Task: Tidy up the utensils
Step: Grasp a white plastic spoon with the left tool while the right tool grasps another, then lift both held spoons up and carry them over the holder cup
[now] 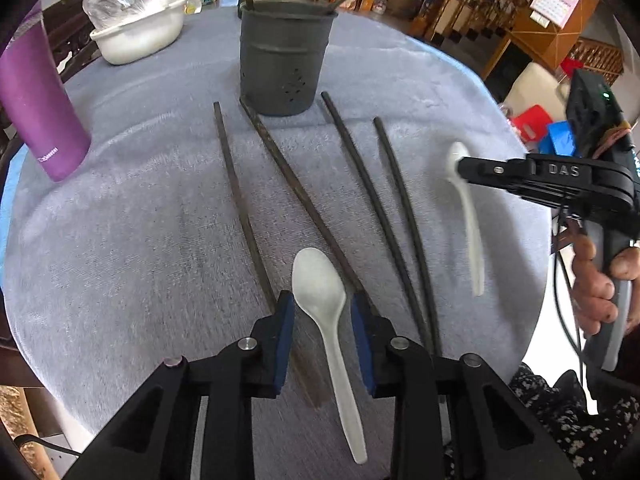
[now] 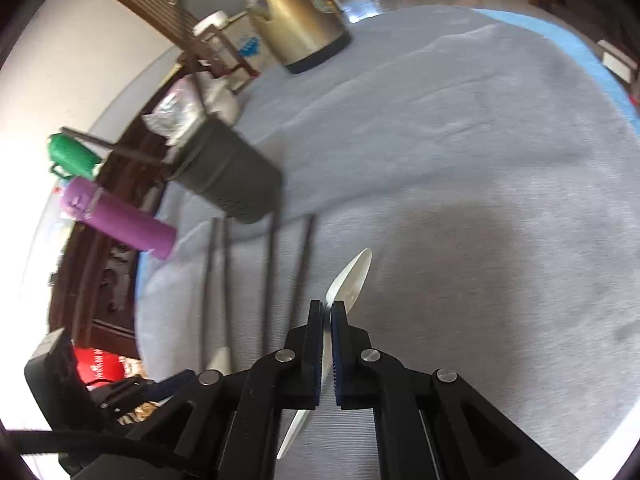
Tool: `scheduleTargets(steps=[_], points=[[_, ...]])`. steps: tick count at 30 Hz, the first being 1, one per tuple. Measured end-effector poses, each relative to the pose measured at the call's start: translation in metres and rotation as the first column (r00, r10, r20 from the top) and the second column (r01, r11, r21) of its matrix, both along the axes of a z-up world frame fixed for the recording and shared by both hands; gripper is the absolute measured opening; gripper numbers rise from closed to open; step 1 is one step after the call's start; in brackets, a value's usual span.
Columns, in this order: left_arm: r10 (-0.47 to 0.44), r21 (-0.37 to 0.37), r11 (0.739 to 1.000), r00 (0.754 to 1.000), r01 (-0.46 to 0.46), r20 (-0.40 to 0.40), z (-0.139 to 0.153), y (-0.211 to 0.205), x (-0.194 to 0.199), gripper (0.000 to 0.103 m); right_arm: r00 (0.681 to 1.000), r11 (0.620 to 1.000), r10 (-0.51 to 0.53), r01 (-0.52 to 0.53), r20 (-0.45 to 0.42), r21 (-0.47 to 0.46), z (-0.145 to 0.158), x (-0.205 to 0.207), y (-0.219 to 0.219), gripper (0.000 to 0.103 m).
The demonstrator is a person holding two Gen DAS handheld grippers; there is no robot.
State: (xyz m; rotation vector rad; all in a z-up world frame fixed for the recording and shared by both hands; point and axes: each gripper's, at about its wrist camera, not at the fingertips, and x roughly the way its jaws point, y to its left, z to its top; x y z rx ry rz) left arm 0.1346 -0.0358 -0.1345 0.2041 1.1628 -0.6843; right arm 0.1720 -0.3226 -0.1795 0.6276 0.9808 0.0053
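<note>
While 4 chopsticks (image 1: 308, 200) lie flat, 2 spoons (image 1: 324, 292), 1 holder (image 1: 284, 60).

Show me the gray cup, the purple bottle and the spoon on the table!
gray cup (image 1: 282, 62), left wrist view, front wall.
purple bottle (image 1: 38, 108), left wrist view, side.
spoon on the table (image 1: 318, 284), left wrist view, bowl.

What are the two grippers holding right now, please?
Left gripper: open around a white spoon on the table.
Right gripper: shut on another white spoon.

2 white spoons (image 1: 320, 292), 4 dark chopsticks (image 1: 240, 200), grey holder (image 1: 284, 60)
</note>
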Motion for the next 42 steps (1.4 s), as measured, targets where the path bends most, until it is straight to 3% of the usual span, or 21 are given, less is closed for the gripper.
scheduleTargets(steps=[5, 13, 20, 27, 32, 38, 41, 42], points=[[-0.024, 0.035, 0.999, 1.0, 0.025, -0.009, -0.01, -0.007, 0.005, 0.03, 0.998, 1.0, -0.02, 0.019, -0.054, -0.018, -0.01, 0.0, -0.013, 0.004], [-0.055, 0.024, 0.998, 0.998, 0.056, -0.01, -0.01, -0.011, 0.011, 0.028, 0.995, 1.0, -0.009, 0.007, -0.101, -0.025, -0.01, 0.008, -0.016, 0.008], [-0.064, 0.014, 0.998, 0.998, 0.064, -0.006, -0.007, -0.009, 0.012, 0.028, 0.985, 0.993, -0.049, 0.067, -0.168, 0.1, -0.018, 0.006, -0.039, 0.01], [-0.026, -0.014, 1.0, 0.999, 0.026, 0.022, 0.007, 0.005, 0.015, 0.028, 0.97, 0.973, -0.126, 0.161, -0.206, 0.165, -0.028, 0.008, -0.061, 0.013], [0.014, -0.025, 1.0, 0.997, -0.012, 0.071, 0.021, 0.017, 0.02, 0.028, 0.964, 0.965, -0.162, 0.199, -0.209, 0.172, -0.03, 0.014, -0.067, 0.021], [0.058, -0.046, 0.998, 0.992, -0.053, 0.115, 0.03, 0.022, 0.023, 0.028, 0.959, 0.972, -0.181, 0.208, -0.216, 0.106, -0.023, 0.029, -0.063, 0.03], [0.071, -0.05, 0.997, 0.987, -0.065, 0.146, 0.035, 0.024, 0.023, 0.028, 0.957, 0.981, -0.174, 0.189, -0.231, 0.042, -0.017, 0.042, -0.056, 0.039], [0.075, -0.054, 0.996, 0.986, -0.067, 0.15, 0.037, 0.026, 0.024, 0.028, 0.957, 0.984, -0.167, 0.176, -0.235, 0.018, -0.015, 0.047, -0.051, 0.048]])
